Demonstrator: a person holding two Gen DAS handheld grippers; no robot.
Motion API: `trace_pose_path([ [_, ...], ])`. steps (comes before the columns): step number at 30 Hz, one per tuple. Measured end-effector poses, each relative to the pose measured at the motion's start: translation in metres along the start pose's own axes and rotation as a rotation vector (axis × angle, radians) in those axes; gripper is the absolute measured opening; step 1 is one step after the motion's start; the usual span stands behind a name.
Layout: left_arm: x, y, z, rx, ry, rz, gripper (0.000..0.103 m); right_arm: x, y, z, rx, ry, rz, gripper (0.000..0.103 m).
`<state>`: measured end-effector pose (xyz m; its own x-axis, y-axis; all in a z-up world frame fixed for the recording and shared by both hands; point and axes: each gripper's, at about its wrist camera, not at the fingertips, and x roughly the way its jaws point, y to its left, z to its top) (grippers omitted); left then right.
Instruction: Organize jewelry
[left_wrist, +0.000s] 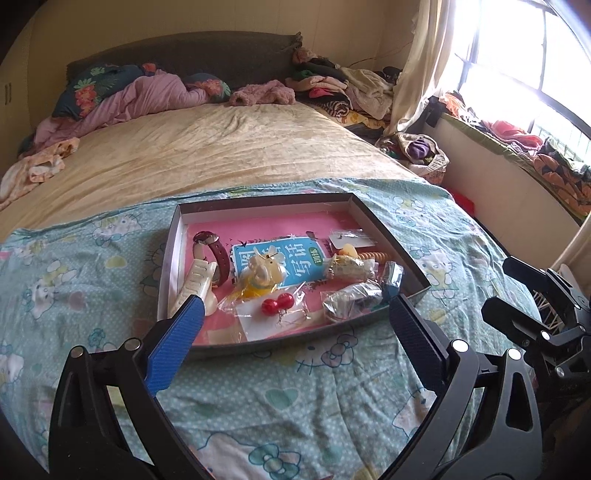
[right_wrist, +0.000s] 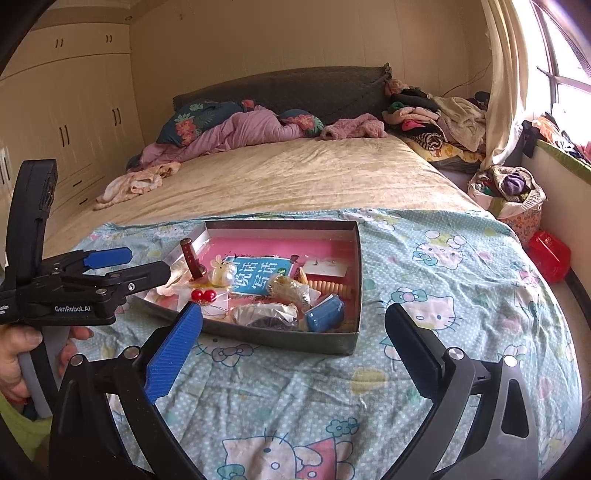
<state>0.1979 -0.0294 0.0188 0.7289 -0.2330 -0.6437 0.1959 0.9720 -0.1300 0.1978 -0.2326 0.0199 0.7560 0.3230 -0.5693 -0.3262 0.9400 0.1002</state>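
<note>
A shallow grey box (left_wrist: 388, 236) with a pink floor lies on the Hello Kitty sheet; it also shows in the right wrist view (right_wrist: 280, 338). Inside are a red-strap watch (left_wrist: 216, 251), a cream hair clip (left_wrist: 194, 282), a white bunny charm (left_wrist: 264, 273), red cherry earrings (left_wrist: 276, 304), bagged jewelry (left_wrist: 351, 301) and a small blue box (left_wrist: 392, 278). My left gripper (left_wrist: 295, 314) is open and empty, just before the box's near edge. My right gripper (right_wrist: 293, 323) is open and empty, to the right of the left one, near the box's front.
The Hello Kitty sheet (right_wrist: 424, 280) covers the near end of a bed with a beige blanket (left_wrist: 221, 147). Pillows and clothes pile at the headboard (left_wrist: 155, 88). A basket of clothes (right_wrist: 513, 195) and a red item (right_wrist: 548, 254) sit on the floor at right.
</note>
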Motion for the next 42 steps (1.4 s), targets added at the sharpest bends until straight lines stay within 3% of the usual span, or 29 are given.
trace_pose_path([
  [10, -0.030, -0.009, -0.039, -0.015, -0.007, -0.002, 0.094, -0.033, 0.012, -0.016, -0.029, -0.025, 0.000, 0.099],
  [21, -0.037, -0.010, -0.076, -0.036, 0.022, 0.016, 0.094, -0.044, 0.015, -0.052, -0.015, 0.003, -0.012, 0.099],
  [42, -0.048, -0.011, -0.087, -0.053, 0.010, 0.034, 0.094, -0.048, 0.024, -0.064, -0.026, 0.027, -0.001, 0.099],
])
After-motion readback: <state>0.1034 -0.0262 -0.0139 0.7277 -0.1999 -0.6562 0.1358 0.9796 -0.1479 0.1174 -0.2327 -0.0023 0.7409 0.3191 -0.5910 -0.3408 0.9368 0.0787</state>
